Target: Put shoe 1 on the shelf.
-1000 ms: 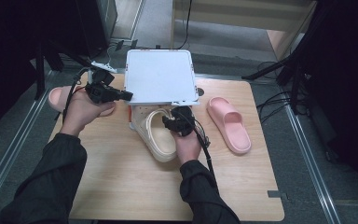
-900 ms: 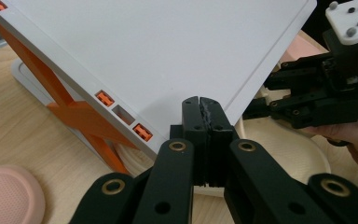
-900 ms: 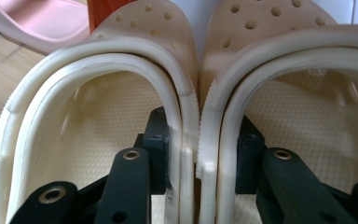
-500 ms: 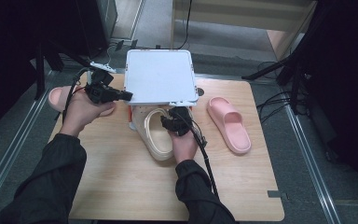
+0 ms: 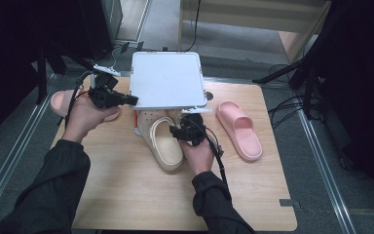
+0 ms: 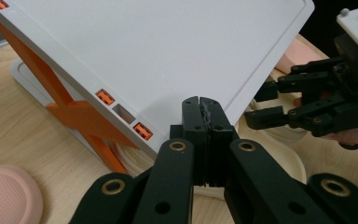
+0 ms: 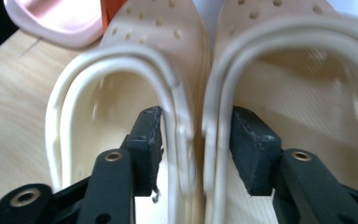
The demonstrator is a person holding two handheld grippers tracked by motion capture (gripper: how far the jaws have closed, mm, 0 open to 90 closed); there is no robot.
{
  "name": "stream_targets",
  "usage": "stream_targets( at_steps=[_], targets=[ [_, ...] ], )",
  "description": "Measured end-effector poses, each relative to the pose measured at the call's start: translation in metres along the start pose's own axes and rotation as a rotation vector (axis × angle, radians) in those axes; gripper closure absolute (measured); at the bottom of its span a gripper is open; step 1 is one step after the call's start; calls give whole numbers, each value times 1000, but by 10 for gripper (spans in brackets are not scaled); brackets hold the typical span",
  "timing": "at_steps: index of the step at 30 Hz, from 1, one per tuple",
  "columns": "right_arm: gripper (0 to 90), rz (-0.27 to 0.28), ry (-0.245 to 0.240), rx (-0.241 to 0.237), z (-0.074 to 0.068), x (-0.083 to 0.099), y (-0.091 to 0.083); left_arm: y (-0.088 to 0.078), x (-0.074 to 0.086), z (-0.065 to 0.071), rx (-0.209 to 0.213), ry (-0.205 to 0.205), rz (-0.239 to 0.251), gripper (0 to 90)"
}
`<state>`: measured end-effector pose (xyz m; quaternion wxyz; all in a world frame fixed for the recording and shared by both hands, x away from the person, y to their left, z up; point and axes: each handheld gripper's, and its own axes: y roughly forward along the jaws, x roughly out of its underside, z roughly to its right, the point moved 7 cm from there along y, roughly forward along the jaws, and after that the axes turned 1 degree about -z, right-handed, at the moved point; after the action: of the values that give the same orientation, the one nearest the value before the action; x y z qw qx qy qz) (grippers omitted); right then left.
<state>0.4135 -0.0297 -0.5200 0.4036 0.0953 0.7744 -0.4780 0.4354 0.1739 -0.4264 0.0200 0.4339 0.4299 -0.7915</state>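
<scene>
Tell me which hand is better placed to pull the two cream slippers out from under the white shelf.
Right. The right tool straddles the adjoining straps of both cream rubber slippers, one jaw inside each strap. The left tool is shut at the edge of the white plastic shelf, off the slippers.

- Both forearms wear long dark sleeves (image 5: 53, 180), and the hands are bare.
- The left gripper (image 6: 204, 103) is black, with brass-ringed pivot holes along its linkage arms.
- The right gripper (image 7: 196, 133) is black too, with the same brass rings.
- A black cable (image 5: 219, 161) trails from it.
</scene>
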Motion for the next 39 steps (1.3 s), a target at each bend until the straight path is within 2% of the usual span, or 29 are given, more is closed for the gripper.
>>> stream_targets(
  at_steps=[5, 6, 7, 8, 9, 11, 14, 18, 19, 22, 24, 26, 30, 35, 39],
  targets=[
    [672, 13, -7, -24, 0, 12, -24, 0, 0, 0, -3, 1, -2, 900],
    [672, 13, -7, -24, 0, 12, -24, 0, 0, 0, -3, 1, -2, 900],
    [730, 20, -24, -32, -4, 16, -33, 0, 0, 0, -3, -1, -2, 900],
    [730, 20, -24, -32, -4, 16, -33, 0, 0, 0, -3, -1, -2, 899],
    [787, 29, -41, -35, -8, 21, -42, 0, 0, 1, -4, -2, -2, 900],
    [832, 42, -31, -55, -12, 25, -49, 0, 0, 1, -5, -3, -2, 900],
    [863, 53, -22, -87, -17, 34, -58, 0, 0, 1, -3, -2, -1, 900],
    [891, 58, -45, -108, -25, 45, -65, 0, 0, 0, -1, -3, 1, 900],
    [900, 69, -54, -128, -29, 54, -70, 0, 0, 0, -1, -3, 1, 900],
    [900, 56, -55, -136, -32, 62, -71, 0, 0, 0, -2, -5, 2, 899],
    [900, 36, -80, -126, -34, 77, -72, 0, 0, 1, -3, -9, 3, 900],
    [900, 31, -83, -132, -35, 82, -72, 0, 0, 1, -7, -8, 3, 900],
    [900, -13, -91, -158, -36, 105, -67, 0, 0, 1, -2, -12, 3, 900],
    [900, -53, -116, -156, -36, 115, -58, 0, 1, 1, 0, -14, 5, 899],
    [900, -74, -119, -121, -33, 116, -47, 0, 1, 1, -5, -12, 6, 900]
  ],
)
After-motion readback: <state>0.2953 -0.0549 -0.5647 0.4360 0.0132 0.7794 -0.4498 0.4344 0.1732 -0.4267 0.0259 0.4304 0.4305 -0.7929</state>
